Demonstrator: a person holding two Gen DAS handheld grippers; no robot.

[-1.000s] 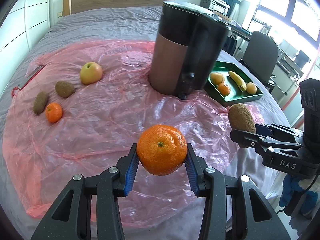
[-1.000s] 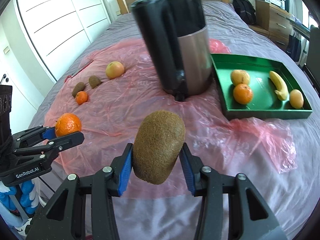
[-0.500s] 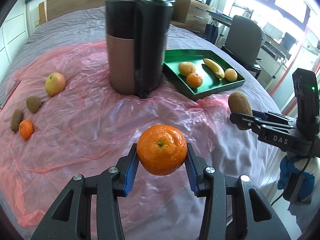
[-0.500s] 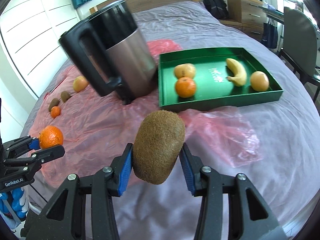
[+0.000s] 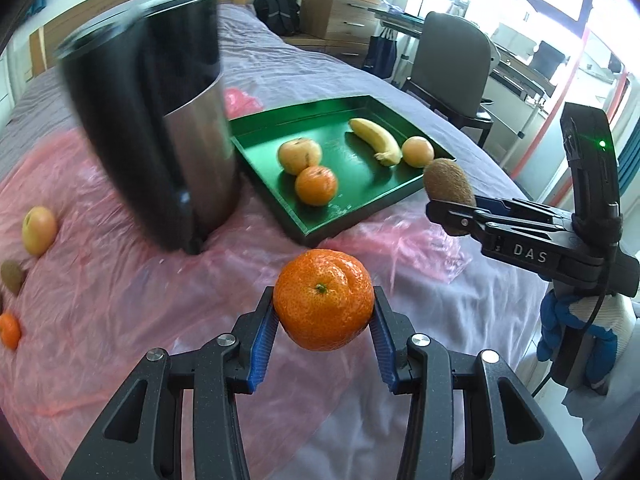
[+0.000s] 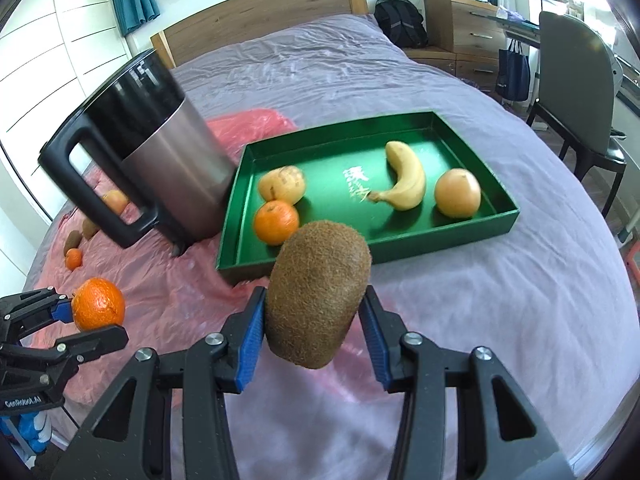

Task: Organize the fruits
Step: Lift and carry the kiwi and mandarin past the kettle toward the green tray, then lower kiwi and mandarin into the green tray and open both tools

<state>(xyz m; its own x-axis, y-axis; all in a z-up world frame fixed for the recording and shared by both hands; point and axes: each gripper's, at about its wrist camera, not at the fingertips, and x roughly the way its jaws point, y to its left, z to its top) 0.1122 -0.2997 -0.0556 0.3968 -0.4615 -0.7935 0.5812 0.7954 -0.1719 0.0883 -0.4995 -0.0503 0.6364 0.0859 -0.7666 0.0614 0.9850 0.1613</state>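
Mandarin (image 5: pixel 323 299) is clamped at its equator by L gripper (image 5: pixel 323 336), kiwi (image 6: pixel 317 293) mid-body by R gripper (image 6: pixel 314 334); both are held above the bed, short of green tray (image 6: pixel 472 236). Both prob. light, soft-skinned, easily bruised, so min squeeze is advised.

black-and-steel kettle (image 6: pixel 160 160) on pink plastic sheet (image 5: pixel 120 300) (bed beneath).

The left claw (image 5: pixel 323 316) is clamping a mandarin (image 5: pixel 323 299) between its blue pads, tilting downward above the bed. The right claw (image 6: pixel 316 320) is gripping a kiwi (image 6: pixel 318 292) the same way, angling downward beside it, with a blue-gloved hand (image 5: pixel 568 320) holding its handle.
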